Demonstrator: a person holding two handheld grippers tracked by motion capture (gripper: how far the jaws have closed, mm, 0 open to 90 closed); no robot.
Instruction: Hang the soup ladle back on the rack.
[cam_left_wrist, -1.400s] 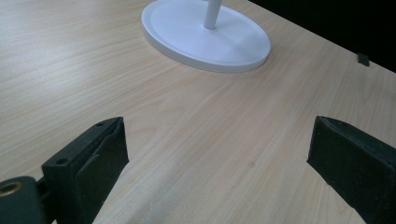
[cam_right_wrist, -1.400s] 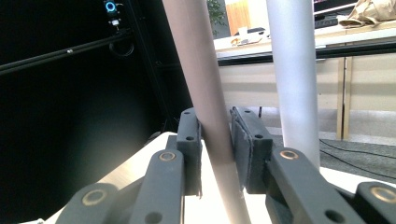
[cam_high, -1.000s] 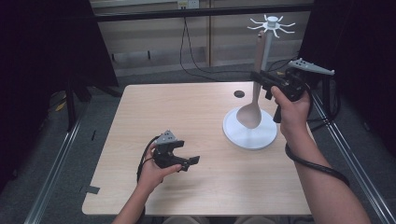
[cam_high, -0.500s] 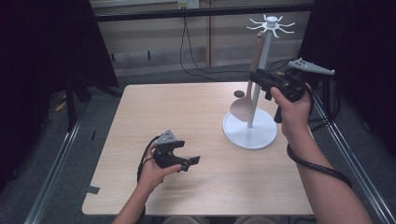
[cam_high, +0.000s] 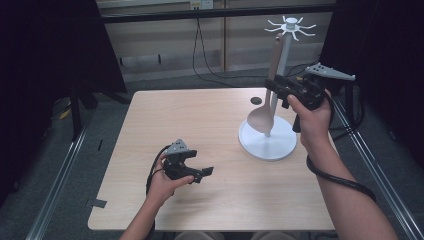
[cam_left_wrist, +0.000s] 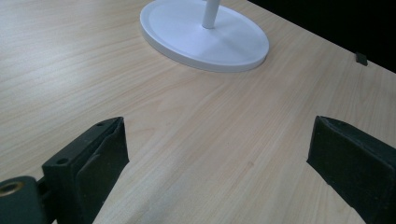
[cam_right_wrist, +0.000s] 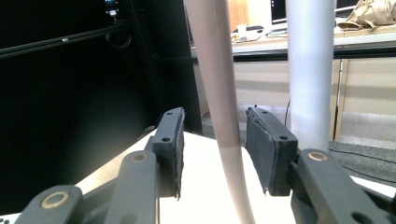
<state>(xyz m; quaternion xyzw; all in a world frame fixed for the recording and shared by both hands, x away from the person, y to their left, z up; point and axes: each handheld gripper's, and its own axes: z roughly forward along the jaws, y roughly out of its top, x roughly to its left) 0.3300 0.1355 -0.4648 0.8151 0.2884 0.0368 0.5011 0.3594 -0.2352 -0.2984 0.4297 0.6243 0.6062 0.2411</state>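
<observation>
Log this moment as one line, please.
right gripper: fingers astride wooden spoon handle, gap visible | spoon beside white stand | left gripper: open over table

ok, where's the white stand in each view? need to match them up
High view: white stand at right of the table, pole rising beside the spoon.
Left gripper view: its round base at top centre.
Right gripper view: its pole upright, right of the spoon handle.
Shared landmark: the pole.

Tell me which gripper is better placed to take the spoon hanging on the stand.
Right. The right gripper already straddles the spoon handle with its jaws open, beside the stand. The left gripper rests far off, open over bare table.
</observation>
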